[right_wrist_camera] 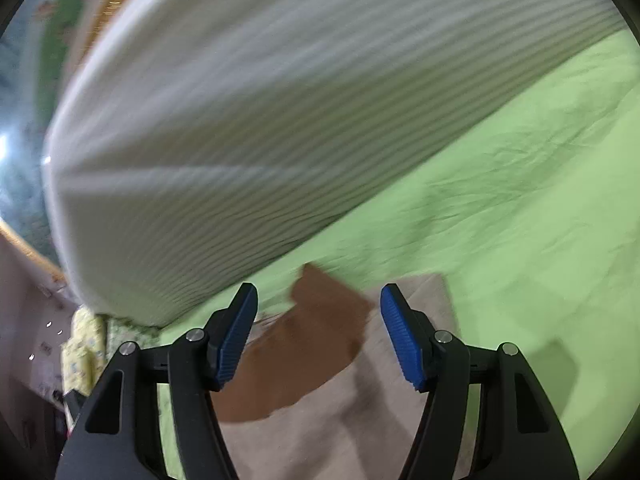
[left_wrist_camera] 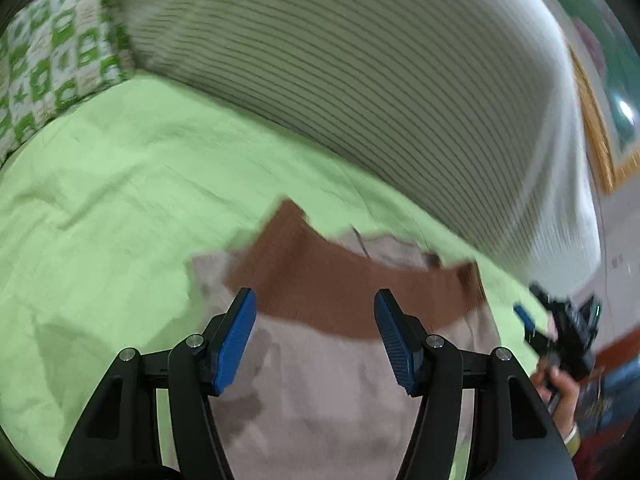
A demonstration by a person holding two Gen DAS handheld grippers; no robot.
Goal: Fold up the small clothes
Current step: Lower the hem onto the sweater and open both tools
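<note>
Both the left hand-held gripper (left_wrist_camera: 315, 334) and right hand-held gripper (right_wrist_camera: 319, 332) gape empty above the beige-and-brown garment (left_wrist_camera: 340, 360), lying on the green bed sheet (left_wrist_camera: 120, 200) at 6 o'clock, seemingly part-folded with more folds left

The left gripper (left_wrist_camera: 316, 336) is held with its jaws spread wide above the garment (left_wrist_camera: 320, 380), nothing between its pads. The right gripper (right_wrist_camera: 318, 334) is likewise held agape over the garment, gripped by a hand (left_wrist_camera: 560, 392).
</note>
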